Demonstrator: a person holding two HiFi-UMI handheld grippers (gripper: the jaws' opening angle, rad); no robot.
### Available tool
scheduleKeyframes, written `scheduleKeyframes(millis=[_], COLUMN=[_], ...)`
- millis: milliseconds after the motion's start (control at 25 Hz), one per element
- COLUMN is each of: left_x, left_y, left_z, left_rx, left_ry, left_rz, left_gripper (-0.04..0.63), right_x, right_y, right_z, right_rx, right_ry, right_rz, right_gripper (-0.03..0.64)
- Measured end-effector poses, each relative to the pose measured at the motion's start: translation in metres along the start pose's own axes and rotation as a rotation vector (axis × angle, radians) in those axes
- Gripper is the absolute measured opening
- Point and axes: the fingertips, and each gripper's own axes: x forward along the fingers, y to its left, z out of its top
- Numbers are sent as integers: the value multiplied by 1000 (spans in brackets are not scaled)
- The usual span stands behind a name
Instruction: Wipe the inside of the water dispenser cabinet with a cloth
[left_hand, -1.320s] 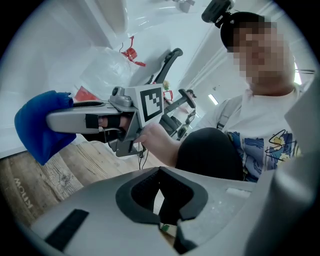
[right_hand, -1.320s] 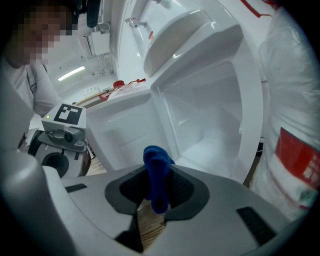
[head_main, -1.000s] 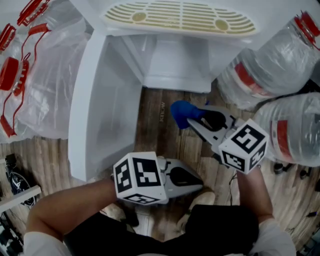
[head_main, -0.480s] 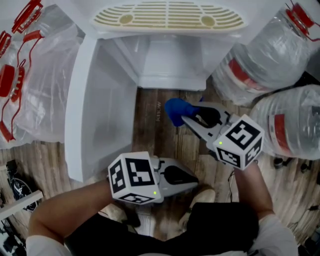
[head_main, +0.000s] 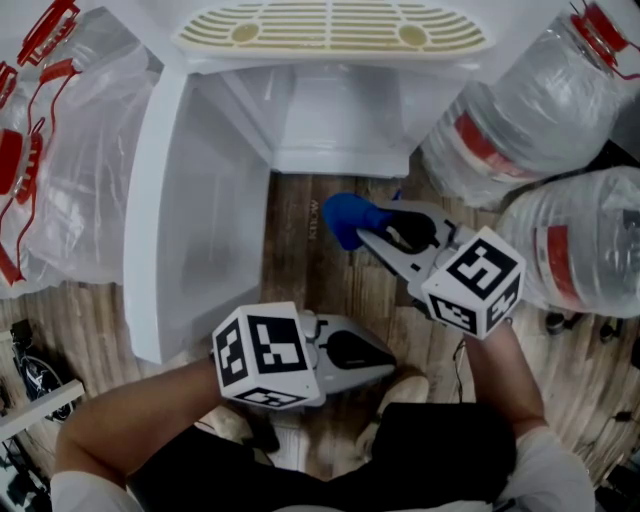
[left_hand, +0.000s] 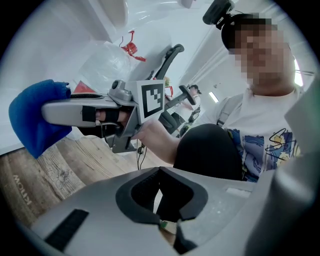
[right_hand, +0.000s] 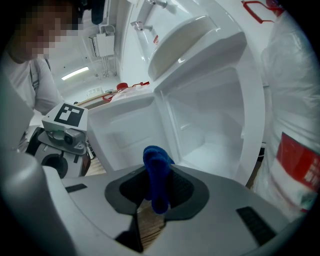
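Cloth (head_main: 345, 218) is clamped in right gripper (head_main: 368, 234) jaws; left gripper (head_main: 393, 362) jaws closed, empty.

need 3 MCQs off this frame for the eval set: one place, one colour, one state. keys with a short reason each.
1. Where is the cloth that the right gripper holds?
A. over the wood floor, in front of the cabinet
B. deep inside the cabinet
C. draped over the top of the cabinet

2. What colour is the cloth?
A. red
B. white
C. blue

3. How is the cabinet door?
A. shut
B. swung open
C. taken off

Key:
1 A: in the head view the cloth is short of the cabinet opening, with floorboards under it.
2 C: it is blue in all three views.
3 B: the door stands out to the left and the white interior shows.
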Motion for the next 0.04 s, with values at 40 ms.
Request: scheduleKeyframes(millis=[40], left_x=[0], left_y=[0], left_z=[1], left_rx=[-1], left_ry=[-2], left_rz=[-2], left_gripper=[0], right_x=[0], right_y=[0], right_z=[0], right_rx=[-1], right_ry=[1], right_rz=[0], right_gripper=[84])
